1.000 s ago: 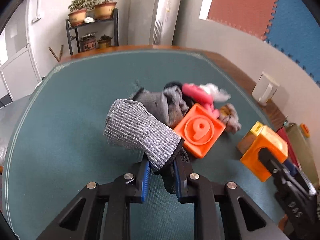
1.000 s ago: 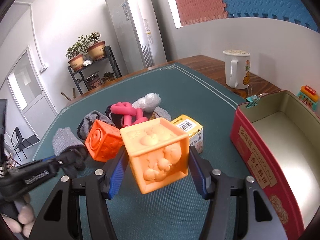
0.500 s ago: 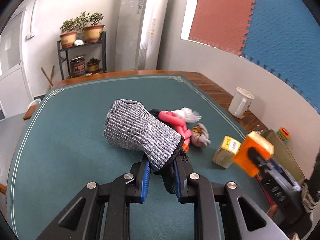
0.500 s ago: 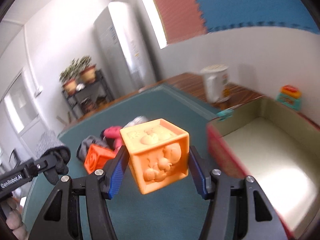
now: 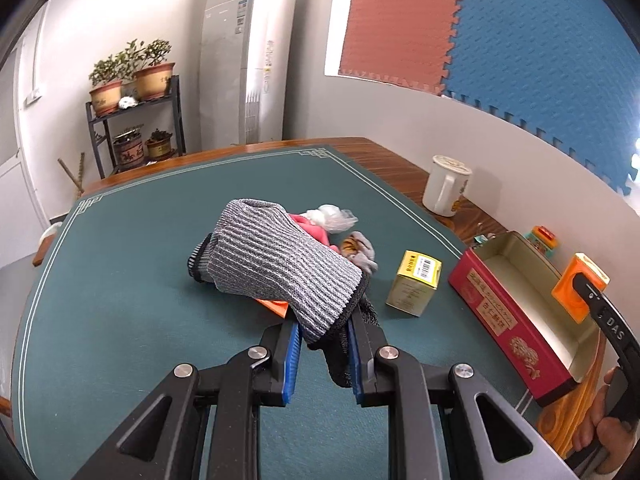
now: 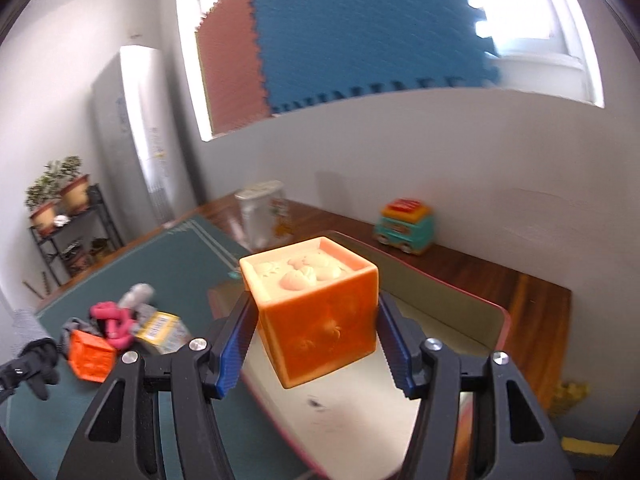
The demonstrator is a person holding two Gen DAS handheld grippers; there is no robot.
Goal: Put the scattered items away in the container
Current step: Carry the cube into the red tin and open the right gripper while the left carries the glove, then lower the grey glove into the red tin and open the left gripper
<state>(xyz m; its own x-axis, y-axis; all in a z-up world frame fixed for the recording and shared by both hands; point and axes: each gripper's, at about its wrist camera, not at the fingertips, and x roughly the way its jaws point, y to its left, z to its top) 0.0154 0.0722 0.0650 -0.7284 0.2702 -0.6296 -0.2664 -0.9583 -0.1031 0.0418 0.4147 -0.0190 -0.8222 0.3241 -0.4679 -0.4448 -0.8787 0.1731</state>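
Left wrist view: left gripper (image 5: 323, 354) clamped on grey knit glove (image 5: 280, 264), now raised off desk (image 5: 120, 280), swung toward red tin (image 5: 504, 312); tin interior looks bare.

Right wrist view: right gripper (image 6: 314, 344) grasping orange embossed cube (image 6: 316, 312), now above tin (image 6: 460, 312) instead of desk; drop-in judged next. Numbered orange block (image 6: 90, 354), yellow carton (image 6: 160, 330) remain scattered.

White walls are enclosing the room. Red (image 5: 394, 20) and blue foam mats (image 5: 540, 40) are hanging on one wall, and daylight is glaring through a window (image 6: 532, 32) beside them. A tall white air conditioner (image 5: 248, 56) is standing in the corner, next to a black shelf (image 5: 134, 128) that is carrying potted plants (image 5: 132, 68).
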